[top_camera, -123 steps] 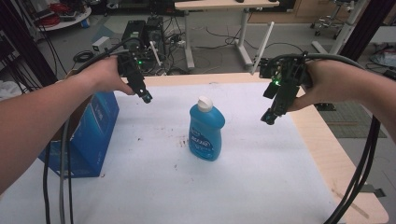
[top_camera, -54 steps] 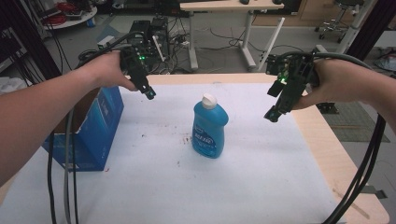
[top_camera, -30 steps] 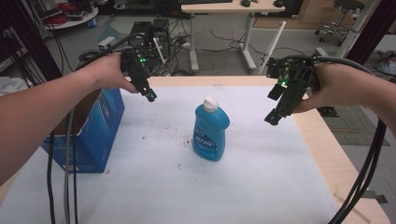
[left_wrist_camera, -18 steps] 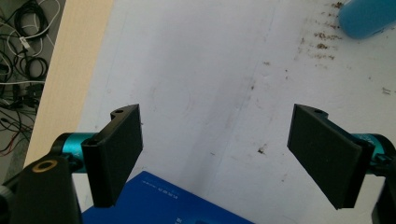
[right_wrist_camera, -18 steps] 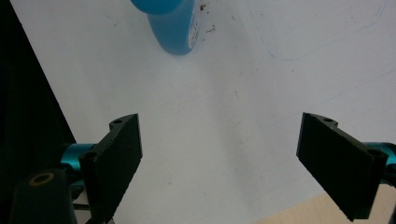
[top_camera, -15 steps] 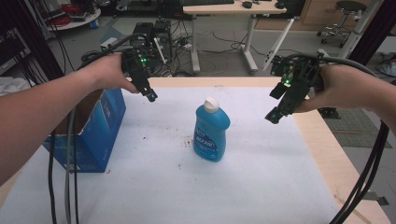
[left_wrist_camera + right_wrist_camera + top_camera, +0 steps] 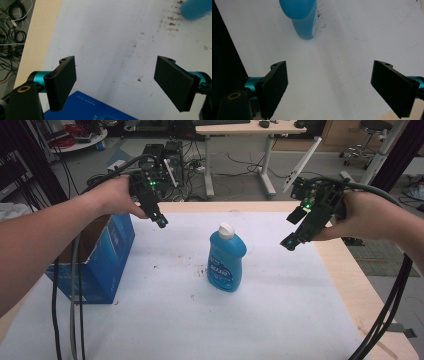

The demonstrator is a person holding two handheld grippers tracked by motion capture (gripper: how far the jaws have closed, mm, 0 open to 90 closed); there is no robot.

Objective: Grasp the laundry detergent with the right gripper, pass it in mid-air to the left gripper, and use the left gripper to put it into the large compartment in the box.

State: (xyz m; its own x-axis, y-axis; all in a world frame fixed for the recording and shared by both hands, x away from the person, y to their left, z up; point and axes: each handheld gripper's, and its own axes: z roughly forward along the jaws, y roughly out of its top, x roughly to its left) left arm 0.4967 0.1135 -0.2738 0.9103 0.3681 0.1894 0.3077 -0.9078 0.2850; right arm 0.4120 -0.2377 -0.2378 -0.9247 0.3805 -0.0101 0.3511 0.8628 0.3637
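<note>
A wide table (image 7: 165,320) under white paper takes up most of the high view, its bare wood showing along the far and right edges. At its left edge stands an open blue box (image 7: 102,262), the biggest thing on it. Near the middle, well apart from the box, a blue bottle (image 7: 226,257) with a white cap stands upright on the paper, among a scatter of small brown specks.

Over the last few seconds the bottle has sat a little farther right in the high view each time, though nothing touches it — so this is more likely the view drifting than the bottle moving. The two hands have barely shifted: each stays raised at about the same height, on either side of the bottle.

The left tongs (image 7: 161,221) hover above the far corner of the box, tips pointing down and toward the bottle. In the left gripper view their jaws stand wide apart with nothing between them, the box's edge (image 7: 100,110) just below and the bottle's rounded side (image 7: 197,8) at the far corner. The right tongs (image 7: 290,242) hang to the right of the bottle, above the paper, also wide open and empty; in the right gripper view the bottle (image 7: 303,17) lies ahead and off to one side of the gap.

Judging by this, the grasp has not begun — both hands are poised, and the right one looks the better placed to close in.
</note>
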